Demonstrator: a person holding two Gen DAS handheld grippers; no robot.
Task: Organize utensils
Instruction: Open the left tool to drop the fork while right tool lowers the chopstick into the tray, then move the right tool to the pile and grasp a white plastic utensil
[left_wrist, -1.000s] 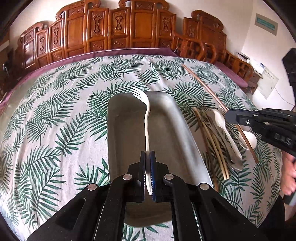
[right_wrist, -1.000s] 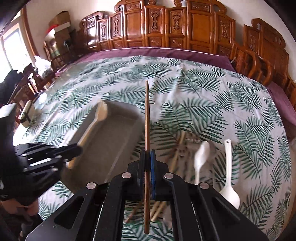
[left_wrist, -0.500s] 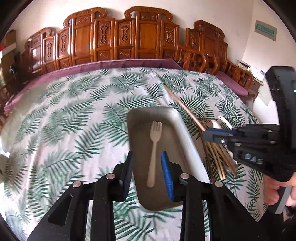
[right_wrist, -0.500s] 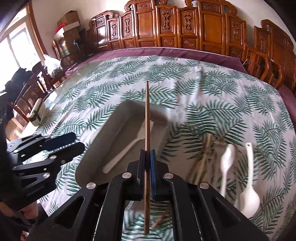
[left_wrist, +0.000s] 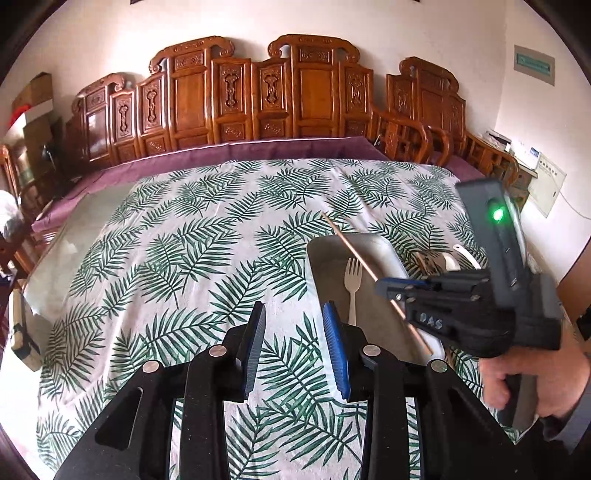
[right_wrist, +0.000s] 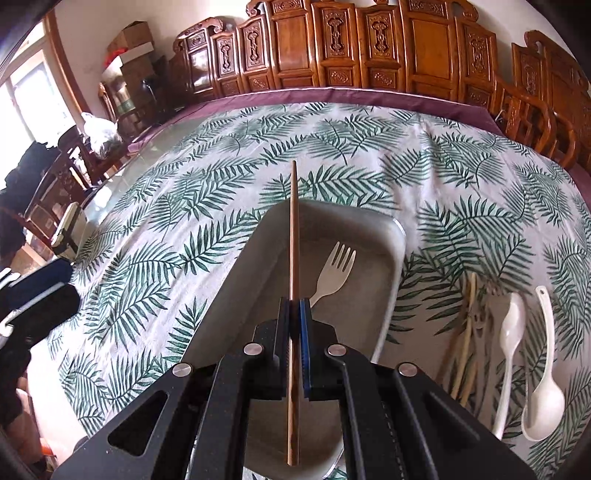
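A grey metal tray (right_wrist: 384, 284) lies on the palm-leaf tablecloth with a pale fork (right_wrist: 332, 275) inside it; the tray (left_wrist: 384, 247) and fork (left_wrist: 352, 284) also show in the left wrist view. My right gripper (right_wrist: 295, 306) is shut on a brown chopstick (right_wrist: 293, 229) and holds it above the tray; the gripper (left_wrist: 388, 288) and chopstick (left_wrist: 354, 251) show in the left wrist view. My left gripper (left_wrist: 295, 325) is open and empty, left of the tray. Two white spoons (right_wrist: 511, 328), wooden chopsticks (right_wrist: 467, 325) and more cutlery lie right of the tray.
The tablecloth (left_wrist: 184, 258) covers a large table; a bare glass strip (left_wrist: 55, 258) runs along its left edge. Carved wooden chairs (left_wrist: 258, 99) line the far side and right. A person's hand (left_wrist: 532, 376) holds the right gripper.
My left gripper let go of the fork into the tray, opened, and drew back to the left. My right gripper carried the chopstick over the tray.
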